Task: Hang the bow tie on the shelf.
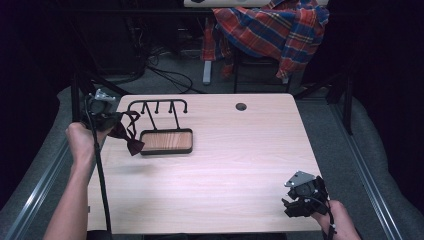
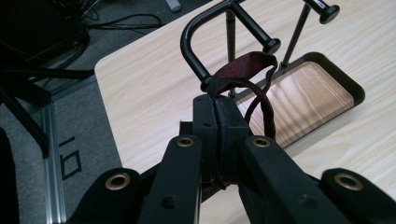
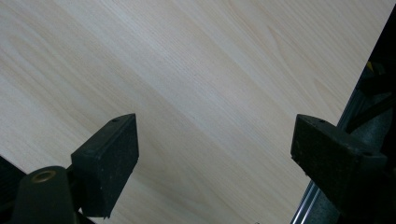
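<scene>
1. High view: one worktop (image 1: 225,160), two hand-held grippers, one bow tie, one rack.
2. Left hand-held gripper (image 1: 107,119) at the worktop's left edge, held in one hand (image 1: 82,140); jaws pressed together, pinching the strap (image 2: 247,70) of the bow tie (image 1: 131,142).
3. Bow tie is dark red; it hangs from the left hand-held gripper, over the worktop just left of the rack's tray (image 1: 167,141). Whether it touches the tray's edge I cannot tell.
4. Rack (image 1: 157,107): one black wire frame with four short pegs, one wood-bottomed tray at its foot. In the left gripper view the strap loop sits right by the nearest peg (image 2: 271,45).
5. Right hand-held gripper (image 1: 295,205) near the worktop's front right corner; jaws spread wide, nothing between them, bare worktop below.
6. One plaid shirt (image 1: 272,30) draped on a chair beyond the worktop. One round hole (image 1: 241,106) in the worktop's far side.
</scene>
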Motion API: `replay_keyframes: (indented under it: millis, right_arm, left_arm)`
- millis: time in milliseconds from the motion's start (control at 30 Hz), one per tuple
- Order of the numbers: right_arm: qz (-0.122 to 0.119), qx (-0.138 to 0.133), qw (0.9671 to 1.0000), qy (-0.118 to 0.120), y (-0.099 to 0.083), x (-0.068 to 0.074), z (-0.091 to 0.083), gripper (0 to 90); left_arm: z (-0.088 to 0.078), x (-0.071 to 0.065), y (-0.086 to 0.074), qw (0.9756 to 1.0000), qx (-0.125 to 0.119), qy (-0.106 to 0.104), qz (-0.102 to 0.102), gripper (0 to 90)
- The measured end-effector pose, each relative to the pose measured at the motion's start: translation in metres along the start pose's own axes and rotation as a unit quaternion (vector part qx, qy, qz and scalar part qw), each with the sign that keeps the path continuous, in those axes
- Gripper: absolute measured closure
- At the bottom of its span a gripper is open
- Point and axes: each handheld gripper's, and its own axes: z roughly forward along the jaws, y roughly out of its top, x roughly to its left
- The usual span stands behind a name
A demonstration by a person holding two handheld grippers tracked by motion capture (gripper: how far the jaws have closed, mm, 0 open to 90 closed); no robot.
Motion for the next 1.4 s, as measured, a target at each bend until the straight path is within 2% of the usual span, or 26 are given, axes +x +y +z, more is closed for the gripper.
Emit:
replay_keyframes:
  millis: [200,633,967,1267,1400]
  right_arm:
    - [0.0,0.0,1.0,0.0,0.0,0.0,0.0,14.8]
    - [-0.002,0.001,1.0,-0.002,0.0,0.0,0.0,14.8]
    - [0.0,0.001,1.0,0.0,0.0,0.0,0.0,14.8]
    - [0.0,0.001,1.0,0.001,0.0,0.0,0.0,14.8]
    - [0.0,0.001,1.0,0.001,0.0,0.0,0.0,14.8]
  left_arm:
    - [0.004,0.003,0.004,1.0,0.005,0.002,-0.001,88.2]
    - [0.016,0.013,0.009,0.9997,0.012,0.004,-0.02,88.2]
    - [0.027,0.017,0.012,0.9995,0.018,0.009,-0.026,88.1]
    - [0.034,0.023,0.011,0.999,0.01,0.009,-0.044,88.1]
    - [0.037,0.025,0.01,0.9987,0.015,0.01,-0.048,88.1]
